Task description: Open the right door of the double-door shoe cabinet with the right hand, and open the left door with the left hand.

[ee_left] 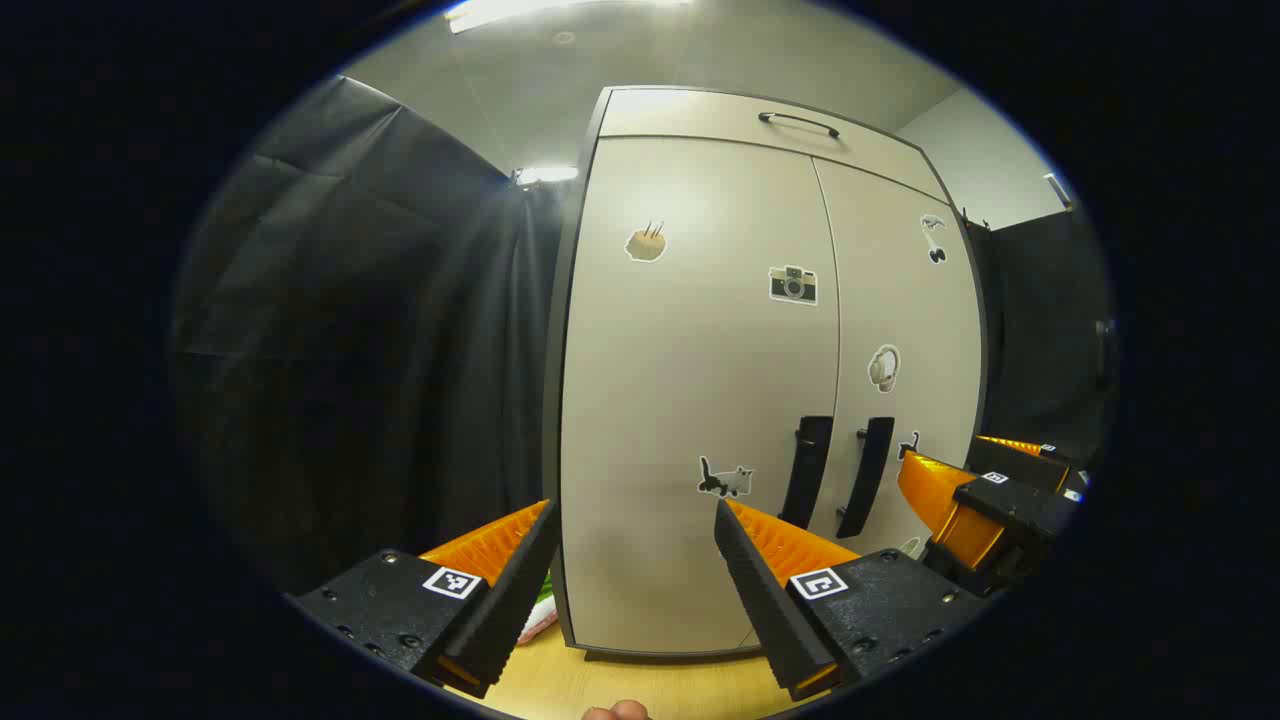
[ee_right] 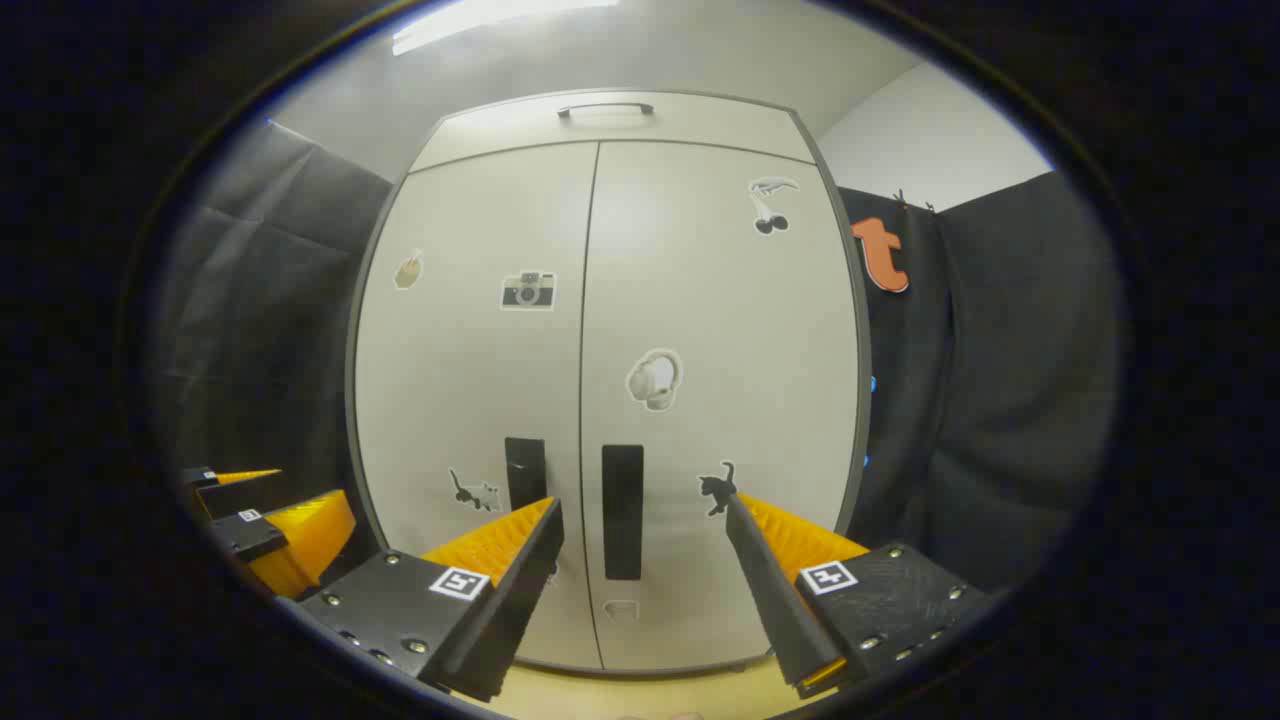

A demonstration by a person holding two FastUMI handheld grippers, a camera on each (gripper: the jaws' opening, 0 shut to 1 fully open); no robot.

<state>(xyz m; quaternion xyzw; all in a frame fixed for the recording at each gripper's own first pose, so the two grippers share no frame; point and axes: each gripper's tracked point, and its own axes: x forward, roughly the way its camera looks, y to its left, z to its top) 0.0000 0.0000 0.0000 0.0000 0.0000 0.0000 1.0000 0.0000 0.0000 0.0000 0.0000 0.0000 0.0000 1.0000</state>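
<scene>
Both doors of the shoe cabinet are sitting closed ahead of me. I'm holding my right gripper and left gripper wide, gripping nothing; 2 handles untouched.

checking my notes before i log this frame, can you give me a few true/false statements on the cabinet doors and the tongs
1. Both cabinet doors are shut. True: the left door and right door meet along a closed seam.
2. The right tongs are clamped on the right door's handle. False: they are open, with the handle seen between the fingers, ungripped.
3. The left tongs are open. True.
4. A camera sticker is on the right door. False: it is on the left door.
5. The handle on the top panel is vertical. False: it lies horizontal above the doors.
</scene>
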